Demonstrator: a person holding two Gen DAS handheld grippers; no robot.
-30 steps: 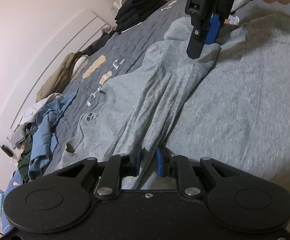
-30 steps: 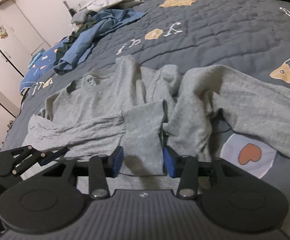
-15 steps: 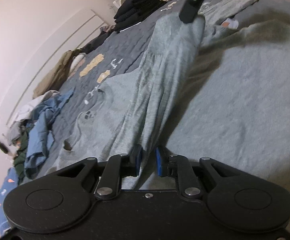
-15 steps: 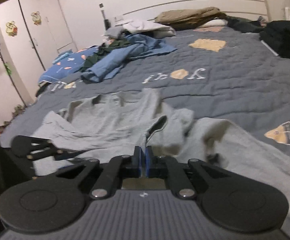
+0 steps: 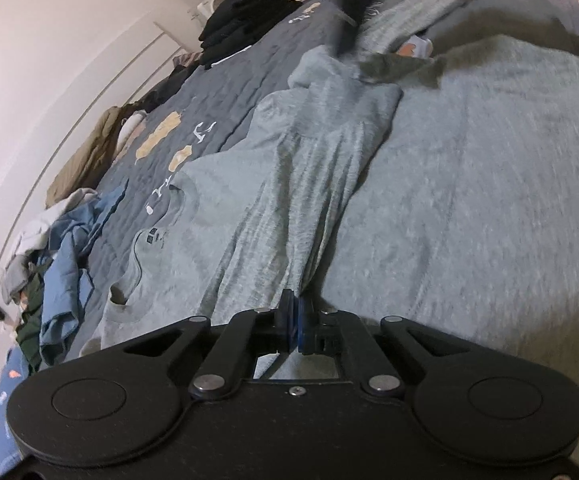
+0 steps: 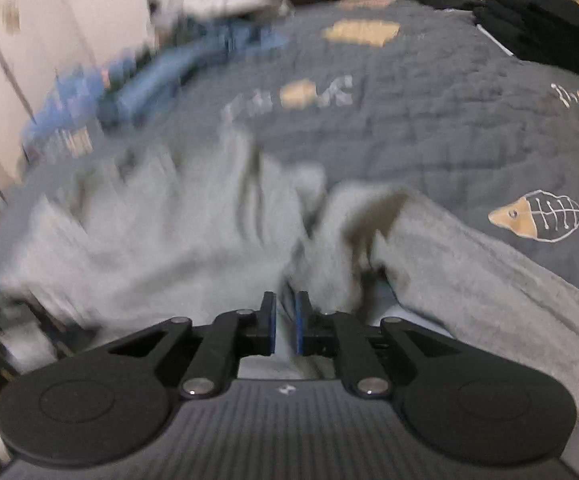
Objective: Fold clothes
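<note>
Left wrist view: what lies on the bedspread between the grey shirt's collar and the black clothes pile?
Nothing but bare bedspread with its tan prints separates the grey shirt collar from the black clothes pile, as the left wrist view shows.

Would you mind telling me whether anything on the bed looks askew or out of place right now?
Yes. The grey shirt is not lying flat: its sleeve is bunched into long pleats running to the left gripper, which pinches it. A loose heap of blue clothes sits unfolded beside it on the quilt.
</note>
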